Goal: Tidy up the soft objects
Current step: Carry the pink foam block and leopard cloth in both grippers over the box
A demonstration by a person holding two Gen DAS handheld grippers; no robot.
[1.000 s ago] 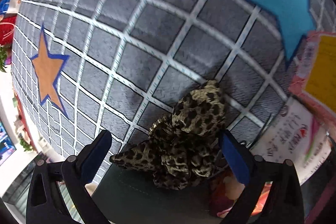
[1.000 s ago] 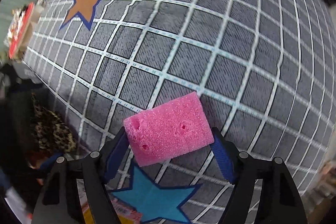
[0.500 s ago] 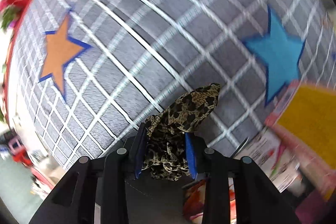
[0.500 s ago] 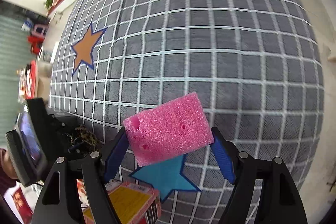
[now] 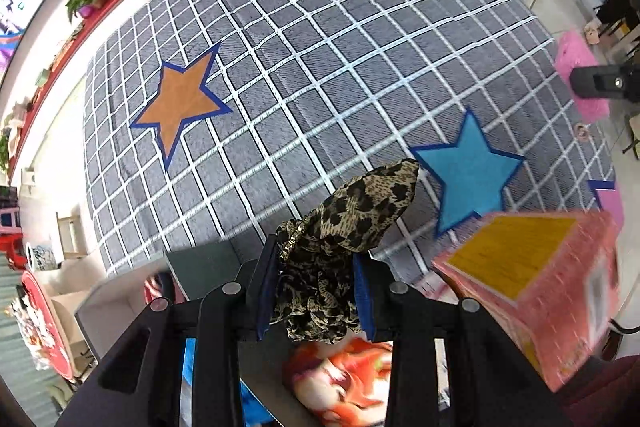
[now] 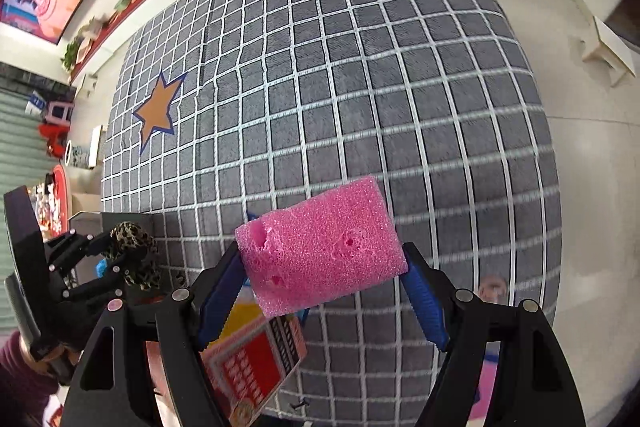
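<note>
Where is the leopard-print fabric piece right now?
The leopard-print fabric piece is pinched in the left gripper, lifted above the grey grid rug, near the blue star and pink box.

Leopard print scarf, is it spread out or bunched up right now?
Bunched up. The leopard print scarf is a crumpled wad pinched in the left claw, above the checked rug.

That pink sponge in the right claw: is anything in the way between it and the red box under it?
Nothing visible. The pink sponge is clamped in the right gripper, in the air, and the red box shows just below it with only open air between.
</note>
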